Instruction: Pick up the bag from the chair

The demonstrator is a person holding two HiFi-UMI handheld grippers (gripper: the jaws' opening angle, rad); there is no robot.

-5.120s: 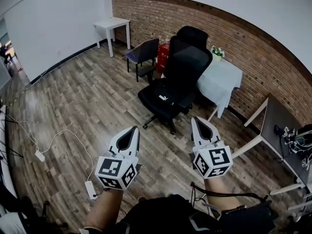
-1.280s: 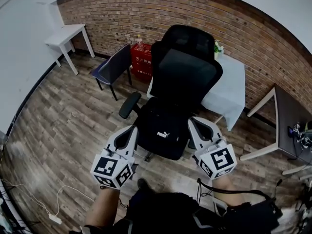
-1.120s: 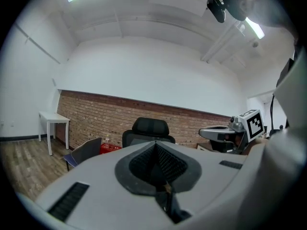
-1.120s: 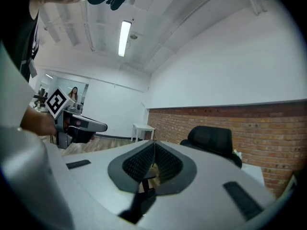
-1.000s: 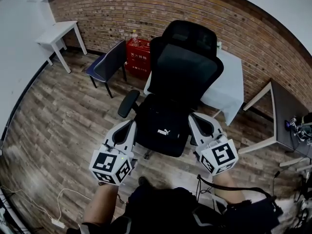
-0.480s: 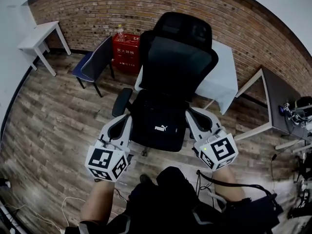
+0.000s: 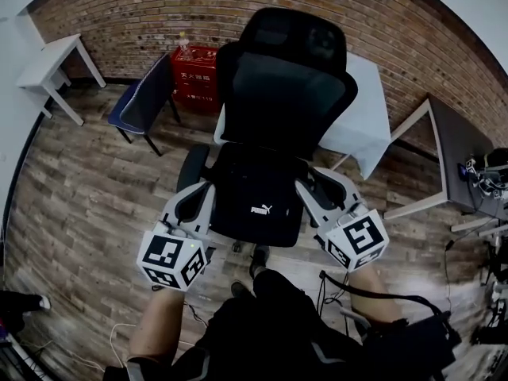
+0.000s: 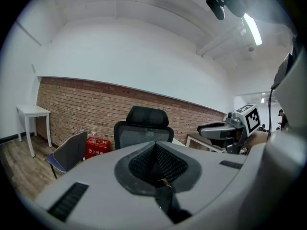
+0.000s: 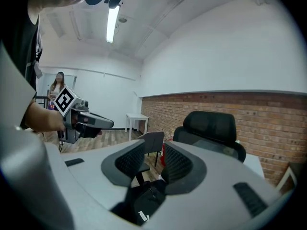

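Observation:
A black bag (image 7: 258, 197) with a small white logo lies on the seat of a black mesh office chair (image 7: 286, 94). In the head view my left gripper (image 7: 203, 189) is at the bag's left edge and my right gripper (image 7: 308, 184) at its right edge, both just above the seat. The left gripper (image 8: 155, 145) has its pads closed together with nothing in them; the chair (image 8: 141, 126) shows beyond it. The right gripper (image 9: 152, 153) is open, with the bag (image 9: 144, 200) visible below through the gap. Neither touches the bag.
A blue-grey side chair (image 7: 143, 101) and a red crate (image 7: 194, 74) stand left of the office chair. A white-clothed table (image 7: 361, 117) is behind it, a grey desk (image 7: 456, 165) at right, a small white table (image 7: 48, 66) far left. Cables lie by my feet.
I have walked up to the chair. Both grippers moved forward from mid-floor and now flank the bag on the seat. Nothing was taken hold of.

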